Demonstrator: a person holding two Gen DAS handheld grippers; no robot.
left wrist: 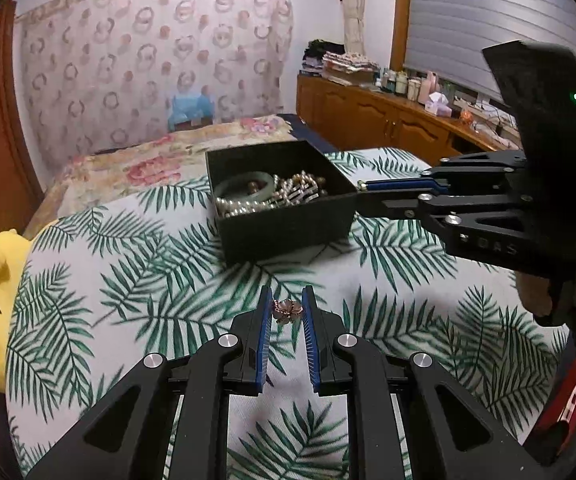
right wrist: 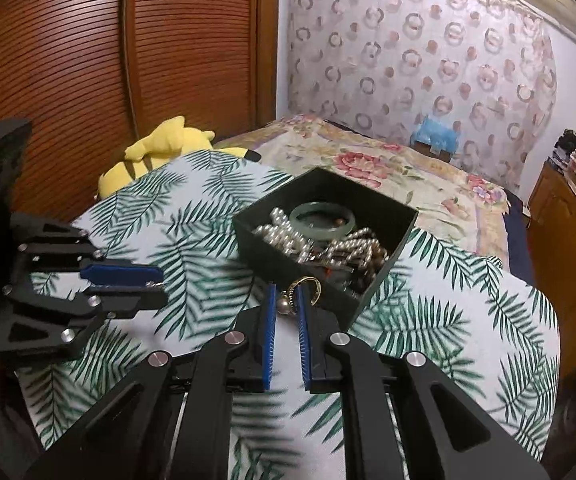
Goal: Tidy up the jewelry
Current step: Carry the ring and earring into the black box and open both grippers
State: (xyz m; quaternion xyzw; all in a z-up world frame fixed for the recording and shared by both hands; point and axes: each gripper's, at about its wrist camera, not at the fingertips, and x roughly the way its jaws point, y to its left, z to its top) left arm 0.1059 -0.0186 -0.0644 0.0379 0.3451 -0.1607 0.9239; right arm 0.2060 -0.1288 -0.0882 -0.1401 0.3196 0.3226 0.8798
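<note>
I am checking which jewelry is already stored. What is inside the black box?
Inside the black box lie a green bangle, pearl strands and brown beads, piled together. Anything beneath the pile, and the box bottom, is covered.

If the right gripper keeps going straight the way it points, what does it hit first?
Probably the near corner of the black jewelry box, just beyond the right gripper, whose fingers hold a gold pearl ring; depth is uncertain.
</note>
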